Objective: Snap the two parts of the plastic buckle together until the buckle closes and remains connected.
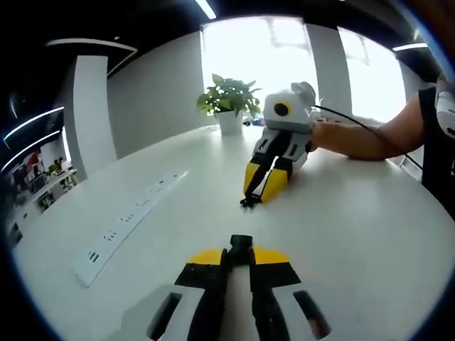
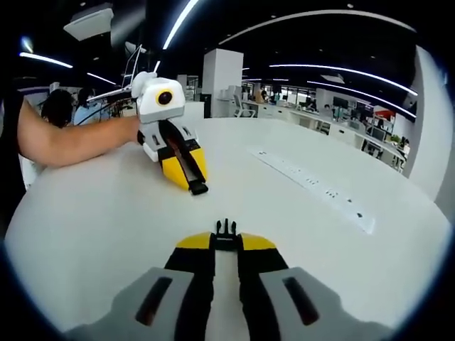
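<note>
Left gripper (image 1: 240,250), bottom centre of its own view, jaws closed on the socket half of the buckle (image 1: 241,244). Right gripper (image 2: 226,238), bottom centre of its own view, jaws clamped on the pronged half of the buckle (image 2: 226,231). The 2 halves well apart, facing each other over the white table (image 1: 341,220). Power strip (image 1: 128,224) at left of left gripper view; potted plant (image 1: 229,103) top centre. Person's forearm (image 1: 362,135) at right.

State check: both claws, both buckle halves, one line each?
Left claw: shut on socket half.
Right claw: shut on pronged half.
Socket half: gripped at the claw tips, not mated.
Pronged half: gripped, prongs pointing forward, apart from the socket half.
Table: white, both claws low over it.
</note>
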Motion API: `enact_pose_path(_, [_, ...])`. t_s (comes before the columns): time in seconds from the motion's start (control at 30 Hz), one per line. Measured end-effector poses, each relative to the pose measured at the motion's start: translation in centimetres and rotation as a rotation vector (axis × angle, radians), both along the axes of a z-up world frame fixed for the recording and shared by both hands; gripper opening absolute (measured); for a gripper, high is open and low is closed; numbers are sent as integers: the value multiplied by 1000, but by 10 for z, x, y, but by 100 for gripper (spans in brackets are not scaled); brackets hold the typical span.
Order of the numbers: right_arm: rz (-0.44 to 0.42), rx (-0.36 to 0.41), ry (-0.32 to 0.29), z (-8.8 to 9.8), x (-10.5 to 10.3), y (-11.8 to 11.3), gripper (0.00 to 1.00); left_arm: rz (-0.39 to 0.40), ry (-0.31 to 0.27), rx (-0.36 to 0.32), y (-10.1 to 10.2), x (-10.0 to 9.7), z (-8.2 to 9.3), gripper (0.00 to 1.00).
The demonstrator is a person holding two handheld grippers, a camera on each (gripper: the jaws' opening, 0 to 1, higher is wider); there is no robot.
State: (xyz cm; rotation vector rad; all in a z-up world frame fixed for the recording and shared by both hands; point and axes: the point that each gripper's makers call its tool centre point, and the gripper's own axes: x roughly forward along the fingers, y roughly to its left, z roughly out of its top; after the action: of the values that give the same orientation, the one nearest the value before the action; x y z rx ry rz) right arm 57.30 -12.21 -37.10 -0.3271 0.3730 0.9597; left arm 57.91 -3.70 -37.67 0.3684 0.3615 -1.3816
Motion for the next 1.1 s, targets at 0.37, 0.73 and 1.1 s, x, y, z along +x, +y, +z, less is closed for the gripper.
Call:
enact_pose_path(0.37, [-17, -11, 1, 1, 5, -4, 12, 18, 50, -32, 3, 0, 8, 10])
enact_pose_path(0.73, [-50, 53, -18, 25, 7, -4, 11, 63, 27, -103, 10, 9, 33, 10])
enact_pose_path(1.1, [-62, 39, -71, 45, 8, -7, 11, 79, 16, -103, 12, 9, 51, 10])
